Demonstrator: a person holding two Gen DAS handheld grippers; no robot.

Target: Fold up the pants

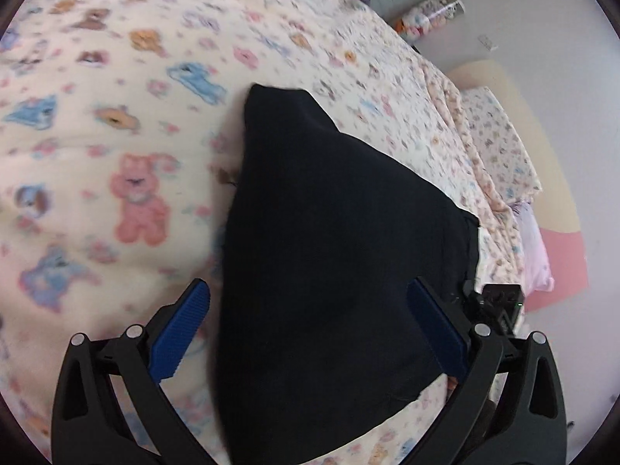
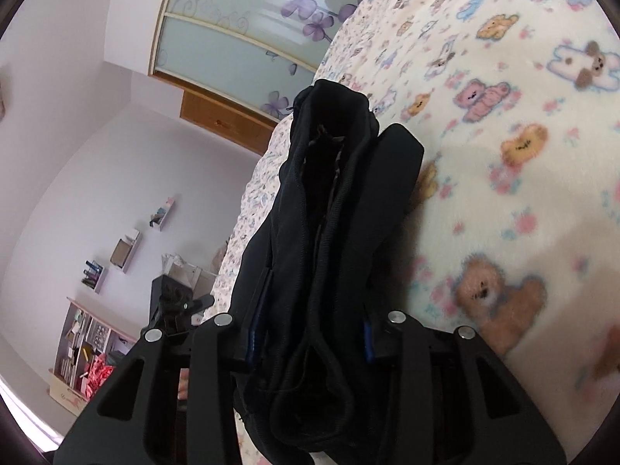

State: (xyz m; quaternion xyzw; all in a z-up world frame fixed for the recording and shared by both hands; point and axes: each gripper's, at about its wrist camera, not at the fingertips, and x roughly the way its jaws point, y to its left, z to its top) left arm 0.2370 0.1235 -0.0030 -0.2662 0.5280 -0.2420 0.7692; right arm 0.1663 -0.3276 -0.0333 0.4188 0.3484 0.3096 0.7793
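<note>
The black pants (image 1: 329,232) lie folded on the patterned bed blanket (image 1: 116,116), tapering to a corner at the far end. My left gripper (image 1: 308,285) is open wide above their near part. Its left blue pad (image 1: 182,333) sits off the cloth's edge and its right pad (image 1: 438,329) over the cloth, neither pressing. In the right wrist view the pants (image 2: 333,201) form a thick bundle of stacked layers, tilted off the blanket (image 2: 503,193). My right gripper (image 2: 310,333) is shut on that bundle, and only slivers of its blue pads (image 2: 252,335) show beside the cloth.
The bed's edge runs along the right of the left wrist view, with a pillow (image 1: 500,143) and a pink floor mat (image 1: 562,263) beyond. A wardrobe with flowered glass doors (image 2: 252,19), wall shelves (image 2: 124,248) and a low cabinet (image 2: 85,352) stand off the bed.
</note>
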